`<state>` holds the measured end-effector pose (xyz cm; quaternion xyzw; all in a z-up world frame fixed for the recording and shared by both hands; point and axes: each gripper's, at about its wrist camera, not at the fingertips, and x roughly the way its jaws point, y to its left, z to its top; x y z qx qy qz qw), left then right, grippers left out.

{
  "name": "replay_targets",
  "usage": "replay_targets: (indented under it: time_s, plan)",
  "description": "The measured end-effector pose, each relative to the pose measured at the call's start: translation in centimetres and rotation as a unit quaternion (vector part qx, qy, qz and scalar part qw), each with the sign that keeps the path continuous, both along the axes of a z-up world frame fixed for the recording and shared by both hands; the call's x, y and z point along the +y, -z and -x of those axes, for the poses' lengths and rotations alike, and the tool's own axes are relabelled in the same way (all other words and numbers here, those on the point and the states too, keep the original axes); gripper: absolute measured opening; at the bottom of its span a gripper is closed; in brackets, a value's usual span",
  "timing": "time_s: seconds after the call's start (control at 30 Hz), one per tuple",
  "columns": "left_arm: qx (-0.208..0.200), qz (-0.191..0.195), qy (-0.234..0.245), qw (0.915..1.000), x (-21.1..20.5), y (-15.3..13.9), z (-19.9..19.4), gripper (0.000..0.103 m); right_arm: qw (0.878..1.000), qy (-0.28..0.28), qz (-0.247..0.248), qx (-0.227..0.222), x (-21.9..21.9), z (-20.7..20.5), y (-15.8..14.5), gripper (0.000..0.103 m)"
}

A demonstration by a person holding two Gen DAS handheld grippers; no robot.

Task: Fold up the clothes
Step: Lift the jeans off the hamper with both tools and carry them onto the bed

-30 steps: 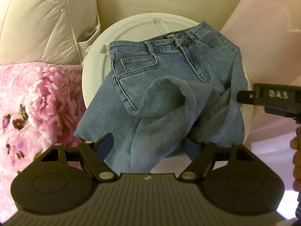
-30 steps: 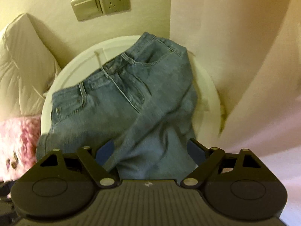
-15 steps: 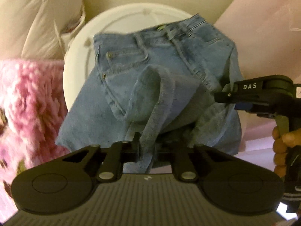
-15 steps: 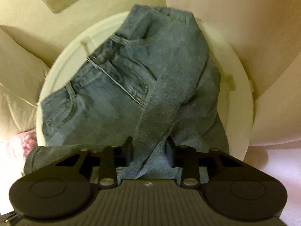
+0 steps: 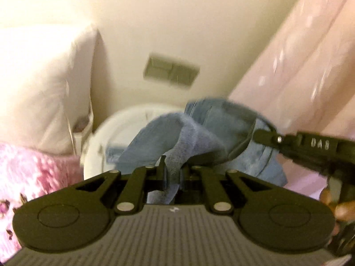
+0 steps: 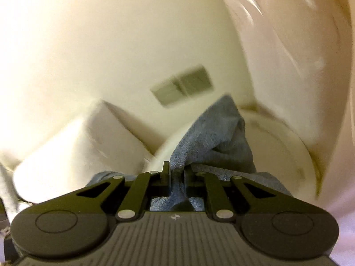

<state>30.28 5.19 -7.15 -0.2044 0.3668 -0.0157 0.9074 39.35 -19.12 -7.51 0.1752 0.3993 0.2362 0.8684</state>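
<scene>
Blue denim jeans lie on a round white table, with their leg fabric lifted off it. My left gripper is shut on a fold of the jeans and holds it up. My right gripper is shut on another fold of the jeans over the same table. The right gripper also shows in the left wrist view, at the right, pinching denim. Both views are blurred by motion.
A white pillow and a pink floral blanket lie to the left. A wall with a switch plate stands behind the table. A pale pink curtain hangs to the right.
Both grippers closed on the jeans legs about half a second ago. Since then both have risen and tilted up, pulling the fabric up off the table towards the waistband.
</scene>
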Motion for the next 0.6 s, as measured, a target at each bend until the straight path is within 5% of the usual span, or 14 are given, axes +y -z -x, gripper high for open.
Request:
replay_targets:
  time_s: [0.3, 0.6]
  plan:
    - [-0.118, -0.004, -0.087, 0.9892, 4.2, -9.9, 9.6, 0.006, 0.981, -0.088, -0.112, -0.134, 3.2, 4.3, -10.9, 0.012]
    - [-0.211, -0.05, -0.203, 0.9549, 6.9, -18.8, 28.0, 0.006, 0.935, -0.216, -0.215, -0.182, 7.9, 13.3, -18.6, 0.012]
